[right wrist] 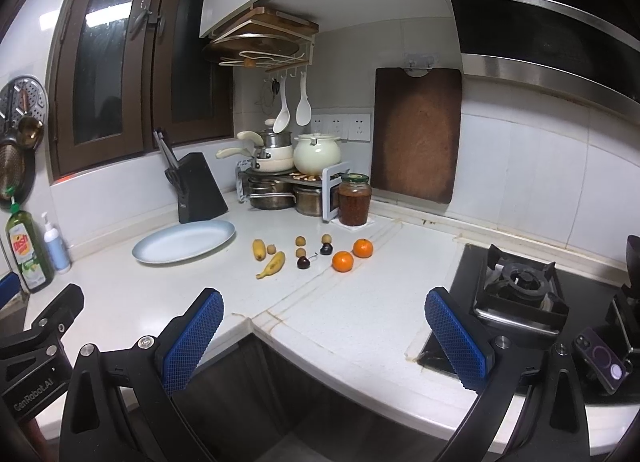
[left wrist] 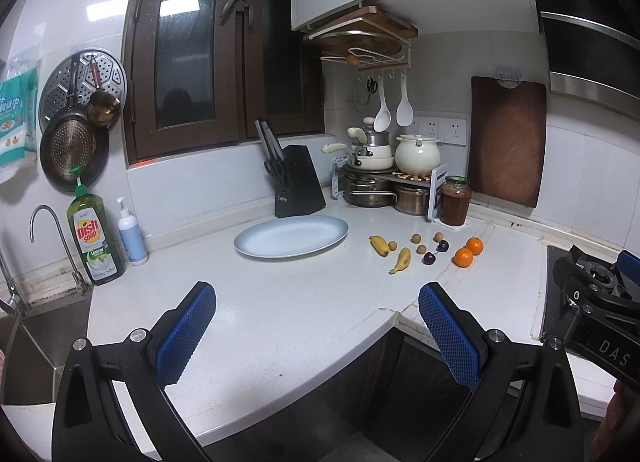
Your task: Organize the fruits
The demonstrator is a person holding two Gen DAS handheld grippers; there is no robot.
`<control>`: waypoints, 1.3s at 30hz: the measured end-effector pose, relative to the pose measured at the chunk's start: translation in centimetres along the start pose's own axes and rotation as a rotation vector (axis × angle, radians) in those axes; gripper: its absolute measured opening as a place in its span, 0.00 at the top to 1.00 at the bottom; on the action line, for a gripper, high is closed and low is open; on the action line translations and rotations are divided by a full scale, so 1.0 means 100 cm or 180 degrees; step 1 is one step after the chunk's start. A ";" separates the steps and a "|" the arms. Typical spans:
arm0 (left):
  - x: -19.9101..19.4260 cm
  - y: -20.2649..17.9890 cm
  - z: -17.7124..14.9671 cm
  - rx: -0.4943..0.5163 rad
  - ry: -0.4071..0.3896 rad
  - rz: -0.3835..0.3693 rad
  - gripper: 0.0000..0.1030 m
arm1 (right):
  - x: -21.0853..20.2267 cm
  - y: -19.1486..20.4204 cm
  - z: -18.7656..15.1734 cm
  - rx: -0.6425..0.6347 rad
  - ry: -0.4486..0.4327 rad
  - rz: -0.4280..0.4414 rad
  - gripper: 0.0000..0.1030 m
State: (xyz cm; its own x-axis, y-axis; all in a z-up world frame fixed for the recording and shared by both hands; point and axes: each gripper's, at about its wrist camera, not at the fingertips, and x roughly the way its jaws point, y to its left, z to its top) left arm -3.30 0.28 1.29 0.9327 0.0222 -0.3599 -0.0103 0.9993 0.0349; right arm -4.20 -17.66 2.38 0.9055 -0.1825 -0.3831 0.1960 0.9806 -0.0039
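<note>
A pale blue oval plate [left wrist: 291, 236] [right wrist: 185, 241] lies empty on the white counter. Right of it sit two small bananas [left wrist: 401, 260] [right wrist: 273, 264], two oranges [left wrist: 463, 257] [right wrist: 343, 261], two dark cherries [left wrist: 429, 258] [right wrist: 303, 262] and several small brown longans [left wrist: 415, 238] [right wrist: 300, 240]. My left gripper [left wrist: 318, 300] hovers open above the counter's front edge, well short of the fruit. My right gripper [right wrist: 325, 306] is also open and holds nothing, equally far back.
A black knife block [left wrist: 298, 186] stands behind the plate. Stacked pots [left wrist: 370, 190], a cream pot and a jar [right wrist: 354, 200] fill the corner. A dish soap bottle [left wrist: 94, 238] and tap stand left by the sink; a gas burner [right wrist: 520, 286] and a phone [right wrist: 600, 360] lie right.
</note>
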 end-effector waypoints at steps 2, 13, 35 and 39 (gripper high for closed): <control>0.000 -0.001 0.000 0.0003 -0.0005 0.0008 0.00 | -0.001 0.000 0.000 -0.0002 -0.0003 0.0001 0.01; -0.001 0.000 -0.001 -0.0004 0.0000 -0.0001 0.00 | -0.002 0.001 0.000 -0.0008 -0.0018 0.0007 0.01; 0.058 -0.036 0.013 0.0147 0.0191 -0.0267 0.00 | 0.053 -0.023 0.007 0.0145 0.0171 -0.0052 0.01; 0.084 -0.043 0.022 0.0204 0.0169 -0.0347 0.00 | 0.075 -0.024 0.012 0.0183 0.0172 -0.0102 0.01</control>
State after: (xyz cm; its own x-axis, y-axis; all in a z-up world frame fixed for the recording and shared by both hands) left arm 5.38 -3.87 0.19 0.9066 -0.0834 -0.4137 0.1149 0.9920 0.0517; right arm 2.54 -21.43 0.65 0.8770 -0.2081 -0.4330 0.2473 0.9683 0.0355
